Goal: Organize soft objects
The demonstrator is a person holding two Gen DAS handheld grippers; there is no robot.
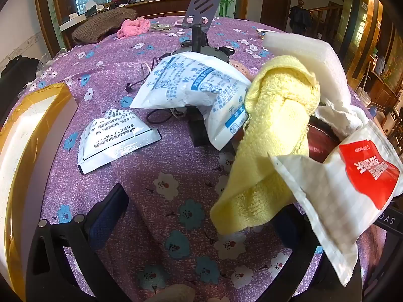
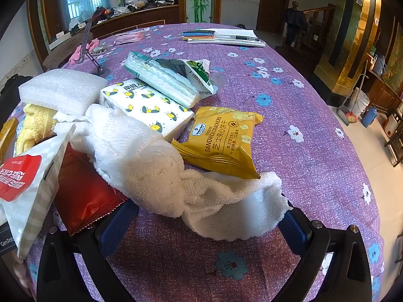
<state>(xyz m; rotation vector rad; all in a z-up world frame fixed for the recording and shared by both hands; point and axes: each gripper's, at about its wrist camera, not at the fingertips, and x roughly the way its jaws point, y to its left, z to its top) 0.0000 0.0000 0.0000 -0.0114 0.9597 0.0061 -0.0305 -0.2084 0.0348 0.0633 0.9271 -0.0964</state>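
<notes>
A pile of soft things lies on the purple flowered tablecloth [image 1: 161,201]. In the left wrist view a yellow towel [image 1: 277,125] drapes down beside a white foam block [image 1: 309,58], a blue-printed white bag [image 1: 191,85] and a white packet with a red label [image 1: 352,188]. My left gripper [image 1: 199,221] is open just before the towel's lower corner, its right finger partly hidden by towel and packet. In the right wrist view a white towel [image 2: 151,163] sprawls over the pile, its end lying between the fingers of my open right gripper [image 2: 205,229], pads apart from it.
A gold-edged box [image 1: 30,138] stands at the left; a flat white packet [image 1: 113,138] and a phone stand [image 1: 199,20] are nearby. A yellow cracker packet [image 2: 221,141], a lemon-print tissue pack [image 2: 146,105], a green tissue pack [image 2: 166,78] and a dark red packet [image 2: 83,196] crowd the pile. Pens and paper [image 2: 224,36] lie far back.
</notes>
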